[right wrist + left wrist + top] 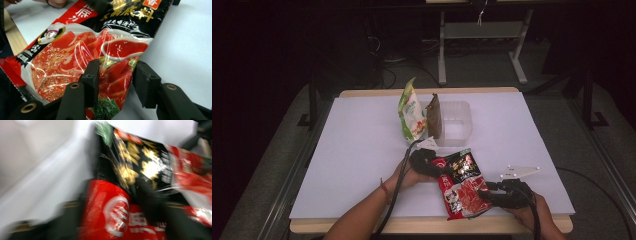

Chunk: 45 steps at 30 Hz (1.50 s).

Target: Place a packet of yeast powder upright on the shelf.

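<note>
A red and black sauce packet (459, 182) with a picture of red soup lies slanted near the table's front edge, between my two grippers. My left gripper (431, 164) is at its upper left corner. In the left gripper view the packet (112, 207) sits close between the dark jaws, too blurred to show whether they press on it. My right gripper (488, 192) is at the packet's lower right. There its jaws (115, 72) clamp the packet's (82, 52) bottom edge, one finger (91, 75) over the printed face and the other at the rim.
Behind the packet a clear plastic tub (459, 122) stands mid-table, with a green and white bag (412, 112) and a brown bag (434, 117) upright at its left side. The white tabletop (357, 150) ends in a wooden front edge (422, 226).
</note>
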{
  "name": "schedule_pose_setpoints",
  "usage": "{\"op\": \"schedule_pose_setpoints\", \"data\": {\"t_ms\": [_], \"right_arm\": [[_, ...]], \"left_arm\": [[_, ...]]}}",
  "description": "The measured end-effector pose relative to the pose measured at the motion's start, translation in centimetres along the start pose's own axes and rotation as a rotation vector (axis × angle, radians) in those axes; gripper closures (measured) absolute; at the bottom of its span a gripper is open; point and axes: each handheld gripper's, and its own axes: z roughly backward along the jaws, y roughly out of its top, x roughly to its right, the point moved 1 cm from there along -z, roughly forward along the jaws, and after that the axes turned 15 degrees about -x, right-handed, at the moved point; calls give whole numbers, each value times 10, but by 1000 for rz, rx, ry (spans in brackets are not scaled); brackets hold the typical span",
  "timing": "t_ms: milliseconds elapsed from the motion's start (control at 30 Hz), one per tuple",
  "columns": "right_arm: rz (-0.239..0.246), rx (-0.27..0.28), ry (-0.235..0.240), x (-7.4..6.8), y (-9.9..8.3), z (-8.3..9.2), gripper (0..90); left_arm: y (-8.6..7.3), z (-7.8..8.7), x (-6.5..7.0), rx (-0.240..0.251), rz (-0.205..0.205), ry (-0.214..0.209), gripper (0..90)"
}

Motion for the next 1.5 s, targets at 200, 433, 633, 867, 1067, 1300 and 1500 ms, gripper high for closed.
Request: {"op": "schedule_pose_setpoints", "data": {"t_ms": [200,433,633,867,1067,1300,1500], "right_arm": [[7,-4,-2,1,0,0,548],[21,-7,17,2,0,-1,449],[31,-14,59,2,3,-4,325],[37,-36,152,3,4,-5,401],[-14,-6,169,11,0,1,617],[-8,-7,144,10,0,0,681],[6,-6,123,8,0,-1,685]], "left_arm": [[0,4,8,80,-58,105,875],[4,14,17,158,-99,154,883],[12,31,32,240,-150,170,883],[15,40,40,312,-156,148,878],[13,40,34,329,-133,101,822],[10,28,26,221,-68,31,356],[5,13,15,136,49,-36,167]]}}
